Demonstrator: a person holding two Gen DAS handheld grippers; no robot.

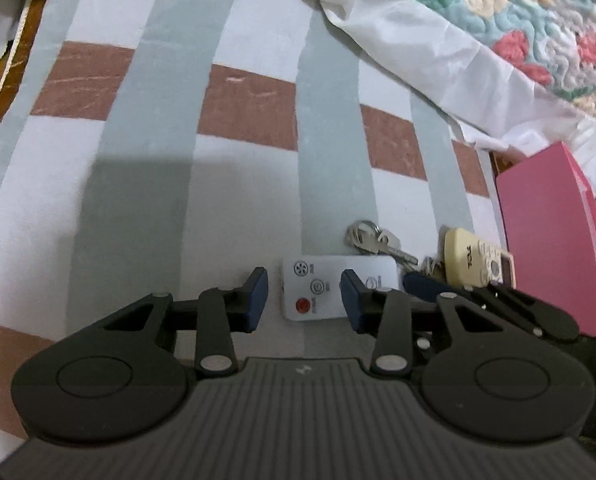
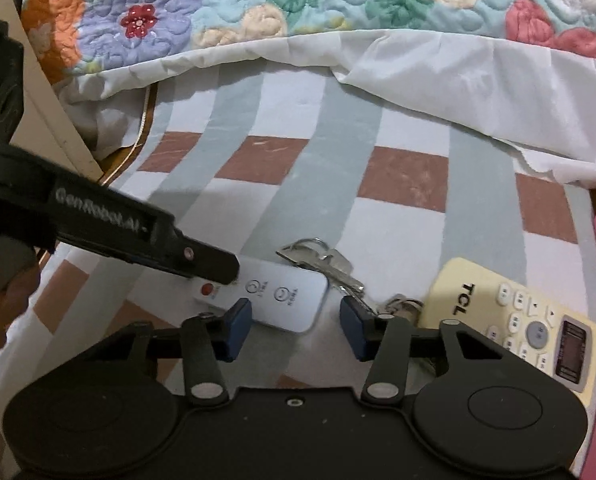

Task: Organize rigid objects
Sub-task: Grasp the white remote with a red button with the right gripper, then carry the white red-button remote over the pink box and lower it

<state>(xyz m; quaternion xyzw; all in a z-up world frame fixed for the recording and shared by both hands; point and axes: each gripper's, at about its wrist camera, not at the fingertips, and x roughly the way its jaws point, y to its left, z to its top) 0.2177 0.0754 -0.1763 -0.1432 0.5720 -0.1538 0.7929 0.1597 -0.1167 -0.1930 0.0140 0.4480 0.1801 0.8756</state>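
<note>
White remote [image 2: 274,300] perhaps half-hidden behind fingers [image 2: 238,330]

Dim indoor light, soft shadows, slight blur, strong fisheye bending at edges

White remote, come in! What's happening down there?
Left gripper open, straddling white remote. Right gripper open at its other end. Keys lie touching it.
</note>
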